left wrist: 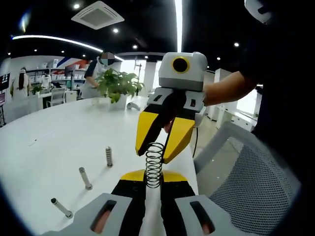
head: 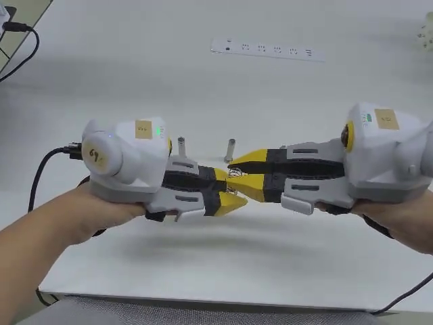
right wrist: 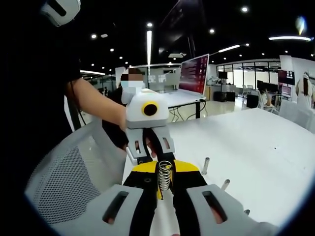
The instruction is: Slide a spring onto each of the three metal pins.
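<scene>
A small steel spring (head: 233,175) hangs between the two grippers, which meet tip to tip above the white table (head: 203,88). In the left gripper view my left gripper (left wrist: 153,178) is shut on the lower end of the spring (left wrist: 153,164), and the right gripper's yellow fingers (left wrist: 147,132) close on its top coil. In the right gripper view my right gripper (right wrist: 164,169) pinches the spring (right wrist: 165,174). Three upright metal pins stand on the table: one wears a spring (left wrist: 109,156), two are bare (left wrist: 85,178) (left wrist: 61,207). Two pins (head: 181,145) (head: 230,149) show behind the grippers.
A white power strip (head: 267,49) lies at the far side of the table and a black cable (head: 20,40) at the far left. A grey mesh chair (left wrist: 246,182) stands close to the table's near edge. A potted plant (left wrist: 118,83) sits farther along.
</scene>
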`<action>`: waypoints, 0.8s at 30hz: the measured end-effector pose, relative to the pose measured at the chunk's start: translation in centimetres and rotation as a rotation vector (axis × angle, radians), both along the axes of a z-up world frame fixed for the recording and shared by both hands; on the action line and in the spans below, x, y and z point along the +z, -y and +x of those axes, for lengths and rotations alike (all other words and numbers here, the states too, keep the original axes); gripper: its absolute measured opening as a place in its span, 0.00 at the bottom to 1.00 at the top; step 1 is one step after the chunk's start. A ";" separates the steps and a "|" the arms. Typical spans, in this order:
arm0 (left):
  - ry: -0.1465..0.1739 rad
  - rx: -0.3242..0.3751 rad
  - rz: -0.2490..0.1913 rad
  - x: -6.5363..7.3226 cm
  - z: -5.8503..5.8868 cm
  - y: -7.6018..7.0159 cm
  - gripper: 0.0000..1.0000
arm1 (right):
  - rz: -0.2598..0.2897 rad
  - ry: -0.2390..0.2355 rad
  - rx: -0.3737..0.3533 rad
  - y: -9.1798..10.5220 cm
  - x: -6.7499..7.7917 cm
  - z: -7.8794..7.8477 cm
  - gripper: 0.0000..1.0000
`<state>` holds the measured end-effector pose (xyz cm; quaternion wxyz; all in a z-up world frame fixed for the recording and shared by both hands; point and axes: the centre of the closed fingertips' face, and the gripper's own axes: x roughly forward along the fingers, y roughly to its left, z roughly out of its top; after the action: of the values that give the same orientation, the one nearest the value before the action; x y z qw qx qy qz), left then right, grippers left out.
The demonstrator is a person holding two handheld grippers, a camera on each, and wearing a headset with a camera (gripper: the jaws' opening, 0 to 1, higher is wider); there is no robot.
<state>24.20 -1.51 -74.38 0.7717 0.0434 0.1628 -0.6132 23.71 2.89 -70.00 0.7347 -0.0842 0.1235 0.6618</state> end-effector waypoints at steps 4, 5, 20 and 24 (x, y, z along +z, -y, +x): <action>-0.001 -0.003 0.000 0.0 0.0 0.1 0.02 | -0.018 0.057 0.031 0.0 0.0 -0.3 0.07; -0.001 -0.004 -0.002 0.0 -0.1 0.1 0.02 | -0.018 0.061 0.033 0.0 0.1 -0.3 0.07; -0.015 0.017 -0.012 0.3 0.1 -0.1 0.04 | -0.020 0.101 0.056 -0.1 0.3 -0.2 0.07; -0.029 0.026 -0.017 0.4 0.3 -0.2 0.04 | -0.019 0.103 0.055 -0.1 0.4 -0.1 0.07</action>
<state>24.45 -1.34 -73.94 0.7775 0.0258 0.1696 -0.6050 23.58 3.01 -69.62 0.7206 -0.1286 0.0897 0.6754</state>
